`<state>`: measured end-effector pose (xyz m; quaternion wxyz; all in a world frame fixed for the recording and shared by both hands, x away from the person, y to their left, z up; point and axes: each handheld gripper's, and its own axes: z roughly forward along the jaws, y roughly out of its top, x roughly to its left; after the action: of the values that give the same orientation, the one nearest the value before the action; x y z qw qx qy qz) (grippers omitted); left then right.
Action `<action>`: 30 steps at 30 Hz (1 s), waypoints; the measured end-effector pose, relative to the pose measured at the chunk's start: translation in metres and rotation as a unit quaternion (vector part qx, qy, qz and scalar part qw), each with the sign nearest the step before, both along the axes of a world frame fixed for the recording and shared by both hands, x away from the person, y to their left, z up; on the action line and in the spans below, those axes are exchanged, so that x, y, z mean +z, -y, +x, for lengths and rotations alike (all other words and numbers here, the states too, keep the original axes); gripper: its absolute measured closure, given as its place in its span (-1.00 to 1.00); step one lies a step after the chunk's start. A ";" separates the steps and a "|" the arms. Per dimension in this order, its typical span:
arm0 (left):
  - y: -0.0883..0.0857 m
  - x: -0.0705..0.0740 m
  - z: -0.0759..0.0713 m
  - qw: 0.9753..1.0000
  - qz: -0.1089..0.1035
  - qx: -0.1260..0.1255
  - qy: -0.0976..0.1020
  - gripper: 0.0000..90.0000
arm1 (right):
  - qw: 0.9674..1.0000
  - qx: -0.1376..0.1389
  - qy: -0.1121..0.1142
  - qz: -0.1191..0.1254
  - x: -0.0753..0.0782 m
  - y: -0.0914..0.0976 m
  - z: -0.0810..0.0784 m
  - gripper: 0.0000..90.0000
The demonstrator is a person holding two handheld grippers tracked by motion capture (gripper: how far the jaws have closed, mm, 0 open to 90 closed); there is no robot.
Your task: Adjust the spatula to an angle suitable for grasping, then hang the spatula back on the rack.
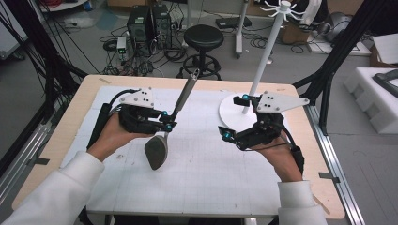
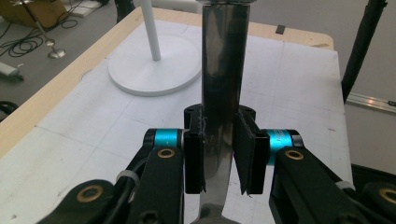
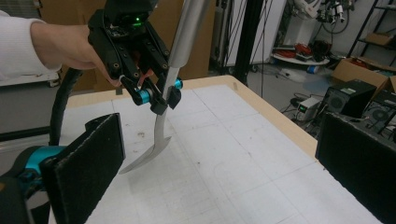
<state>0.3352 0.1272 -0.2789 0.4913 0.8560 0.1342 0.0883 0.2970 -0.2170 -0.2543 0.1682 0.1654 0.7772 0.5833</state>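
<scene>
High view, left claw [image 1: 165, 123] clamped on metal spoon [image 1: 157, 149], right claw [image 1: 234, 117] spread apart, holding nothing

A robotics lab; computer towers [image 1: 149, 23] and tangled cables [image 1: 171, 49] crowd the grey floor; a black stool [image 1: 202, 40] stands behind the gridded worktop [image 1: 206, 178]; cardboard boxes [image 3: 359, 70] and equipment shelves line the walls.
</scene>
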 end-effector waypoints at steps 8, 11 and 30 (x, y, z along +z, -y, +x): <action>0.001 0.000 -0.001 1.000 0.001 -0.002 0.001 0.66 | 1.000 -0.002 -0.003 -0.001 0.000 -0.001 0.000 -0.99; 0.000 0.001 -0.001 1.000 -0.002 0.002 0.001 0.66 | 1.000 -0.001 -0.001 -0.001 0.001 -0.002 0.000 -0.99; 0.007 0.002 -0.001 0.999 -0.025 0.031 0.007 0.66 | 1.000 0.003 -0.007 0.014 0.018 -0.031 0.014 -0.99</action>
<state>0.3344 0.1198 -0.2768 0.5108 0.8382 0.1590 0.1061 0.3107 -0.1857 -0.2364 0.1585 0.1698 0.7705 0.5937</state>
